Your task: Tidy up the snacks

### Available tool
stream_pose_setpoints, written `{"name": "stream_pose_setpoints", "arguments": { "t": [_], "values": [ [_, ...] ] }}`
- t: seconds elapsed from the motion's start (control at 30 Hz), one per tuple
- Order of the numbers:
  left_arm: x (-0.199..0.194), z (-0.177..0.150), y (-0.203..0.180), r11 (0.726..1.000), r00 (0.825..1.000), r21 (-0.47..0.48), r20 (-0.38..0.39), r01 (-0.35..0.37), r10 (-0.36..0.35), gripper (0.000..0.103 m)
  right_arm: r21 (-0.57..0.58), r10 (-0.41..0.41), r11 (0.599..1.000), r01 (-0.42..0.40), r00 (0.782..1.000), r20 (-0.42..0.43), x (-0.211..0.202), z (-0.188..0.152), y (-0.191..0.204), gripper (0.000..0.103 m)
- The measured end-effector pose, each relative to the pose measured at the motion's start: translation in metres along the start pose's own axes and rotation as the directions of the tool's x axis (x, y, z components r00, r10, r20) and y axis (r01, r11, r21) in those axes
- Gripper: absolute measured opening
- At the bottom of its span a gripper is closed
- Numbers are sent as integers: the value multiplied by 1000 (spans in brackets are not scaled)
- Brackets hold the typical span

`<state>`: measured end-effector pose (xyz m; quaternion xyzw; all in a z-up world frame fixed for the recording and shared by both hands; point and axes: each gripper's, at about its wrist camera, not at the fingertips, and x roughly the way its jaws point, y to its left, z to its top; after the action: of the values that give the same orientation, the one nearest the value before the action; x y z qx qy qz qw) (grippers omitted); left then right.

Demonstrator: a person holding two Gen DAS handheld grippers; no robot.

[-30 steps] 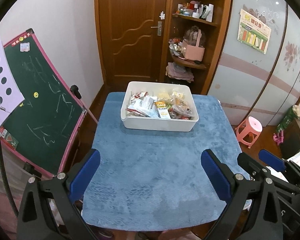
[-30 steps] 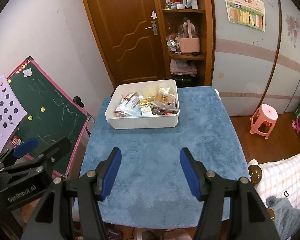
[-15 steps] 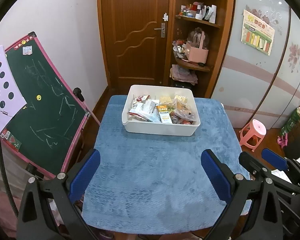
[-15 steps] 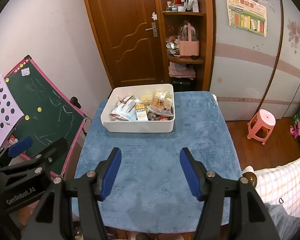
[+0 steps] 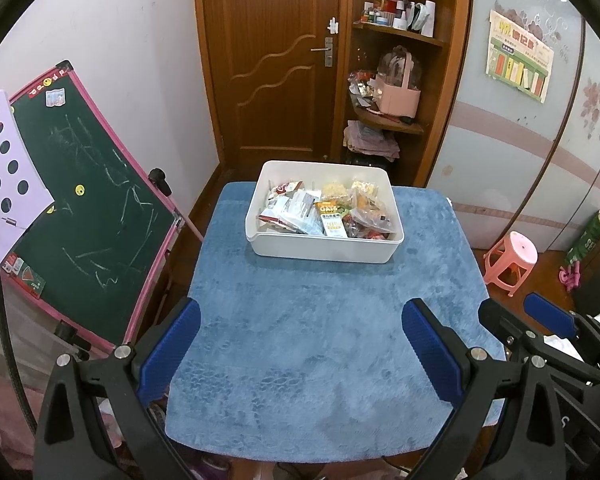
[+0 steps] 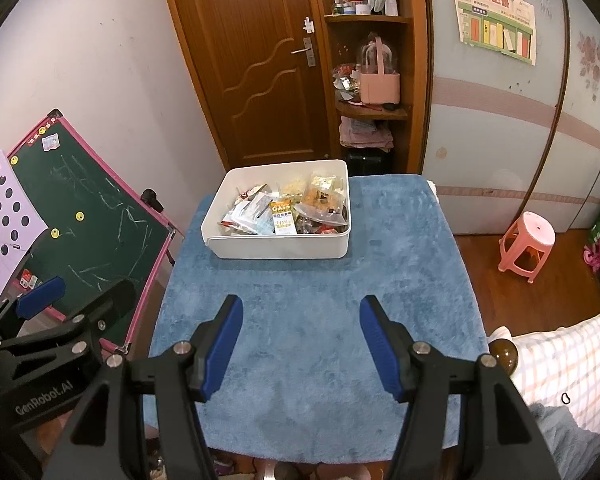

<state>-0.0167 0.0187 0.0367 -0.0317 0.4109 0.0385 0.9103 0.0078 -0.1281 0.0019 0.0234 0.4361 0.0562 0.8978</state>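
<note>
A white bin full of several snack packets stands at the far end of a table under a blue cloth. My left gripper hangs open above the near part of the cloth, well short of the bin, with nothing between its blue pads. My right gripper is open too and holds nothing, over the same near stretch. Each gripper shows at the edge of the other's view.
A green chalkboard easel leans close to the table's left side. Behind the table are a wooden door and a shelf unit. A pink stool stands on the floor at right. A person's checked sleeve is at lower right.
Both views have tilted up a little, so the bin and table sit slightly lower in frame. The jaws of both grippers keep the same gap.
</note>
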Motion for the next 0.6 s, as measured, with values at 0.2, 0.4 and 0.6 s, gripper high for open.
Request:
{"name": "stream_pose_setpoints", "arguments": {
  "t": [0.2, 0.4, 0.6],
  "values": [
    [2, -1, 0, 1000, 1000, -3, -8, -4, 4, 100, 0, -2, 1000, 2, 1000, -1, 0, 0, 1, 61],
    [5, -2, -1, 1000, 1000, -5, -17, -6, 6, 100, -4, 1, 1000, -1, 1000, -9, 2, -1, 0, 61],
    [5, -2, -1, 1000, 1000, -5, -18, -6, 6, 100, -3, 1, 1000, -1, 1000, -9, 2, -1, -1, 61]
  ]
}}
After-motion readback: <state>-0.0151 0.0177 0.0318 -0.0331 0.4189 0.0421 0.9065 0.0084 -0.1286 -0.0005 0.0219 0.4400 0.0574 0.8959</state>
